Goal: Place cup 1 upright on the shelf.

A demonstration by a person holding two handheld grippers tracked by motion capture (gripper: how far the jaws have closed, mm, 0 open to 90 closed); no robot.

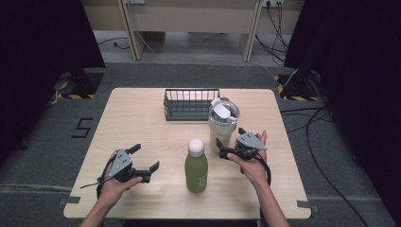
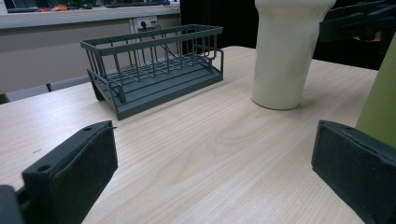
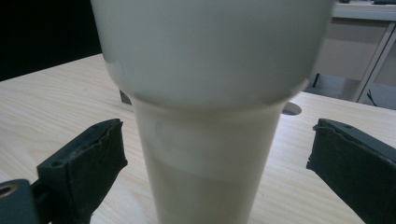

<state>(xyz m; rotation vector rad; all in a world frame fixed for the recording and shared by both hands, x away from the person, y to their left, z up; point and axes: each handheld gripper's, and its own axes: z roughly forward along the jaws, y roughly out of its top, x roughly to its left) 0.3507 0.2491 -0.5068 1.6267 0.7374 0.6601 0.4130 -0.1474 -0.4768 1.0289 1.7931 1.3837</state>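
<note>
Two grippers are at work. Nearest, the left gripper (image 1: 144, 161) gapes wide and empty beside the green bottle (image 1: 196, 166). Beyond it, the right gripper (image 1: 228, 145) stands wide open around the cream tumbler's (image 1: 222, 125) narrow lower body, pads apart from it. The tumbler looks rigid, smooth and likely slippery; grip below the flare. Farthest, a wire basket (image 1: 190, 104).

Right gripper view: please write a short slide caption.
Open right gripper with its jaws on either side of the cream tumbler.
</note>
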